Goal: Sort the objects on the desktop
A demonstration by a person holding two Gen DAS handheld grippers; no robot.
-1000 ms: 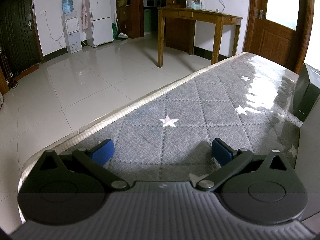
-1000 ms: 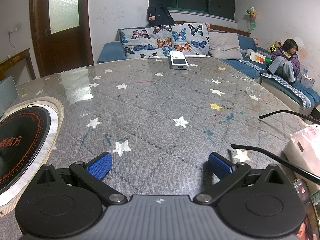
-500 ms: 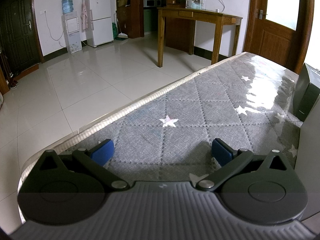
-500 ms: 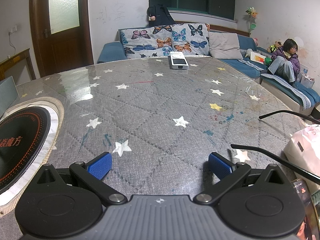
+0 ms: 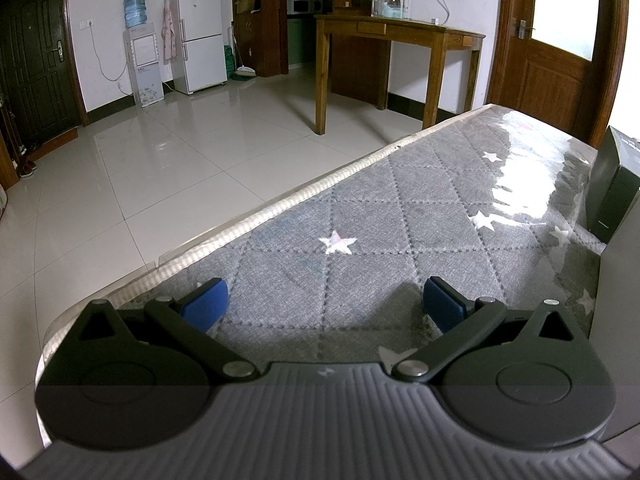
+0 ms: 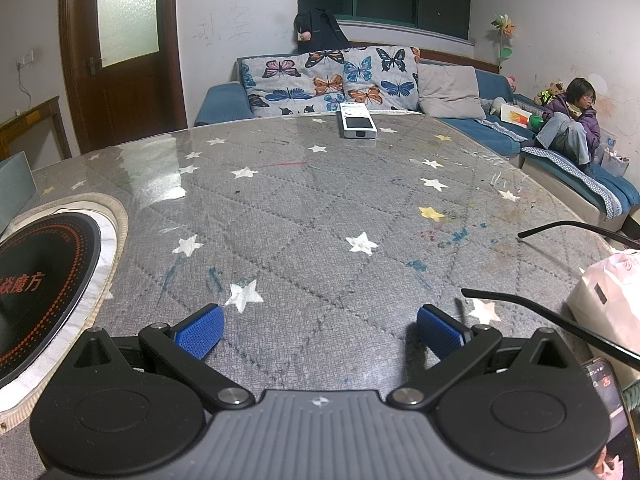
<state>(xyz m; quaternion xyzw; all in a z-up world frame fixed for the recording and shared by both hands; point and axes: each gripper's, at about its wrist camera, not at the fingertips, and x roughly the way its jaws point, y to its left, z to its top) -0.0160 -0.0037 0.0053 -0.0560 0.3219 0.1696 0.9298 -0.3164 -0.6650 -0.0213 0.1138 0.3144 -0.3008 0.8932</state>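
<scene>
The counter (image 6: 304, 208) fills nearly everything ahead of me, a round top under a grey quilted cover with stars and a clear glossy sheet over it. Both of my tools sit low over it with jaws spread wide and nothing between them; I judge the sorting has not yet begun.

Left of my right gripper (image 6: 318, 330), the black induction hob (image 6: 38, 280) is sunk into its pale ring, fixed in place, so it is no part of the sorting. To the right of my left gripper (image 5: 324, 300), a dark box (image 5: 612, 188) stands upright near the counter's edge, with a grey panel just nearer me; it may be where sorted things go, though I cannot tell.

Right of my right jaws lies a pale plastic bag (image 6: 608, 300), soft and crumpled. Just beside it, the glasses (image 6: 548, 312) rest with their thin temple arms unfolded, pointing across my right jaw's side; they are closest and look the likely first pick, but slender arms will need a gentle pinch. A phone (image 6: 606, 396) peeks in at my lower right, screen lit.

Far ahead of my right jaws, well apart from the rest, the white remote (image 6: 357, 120) lies flat near the far rim.
</scene>
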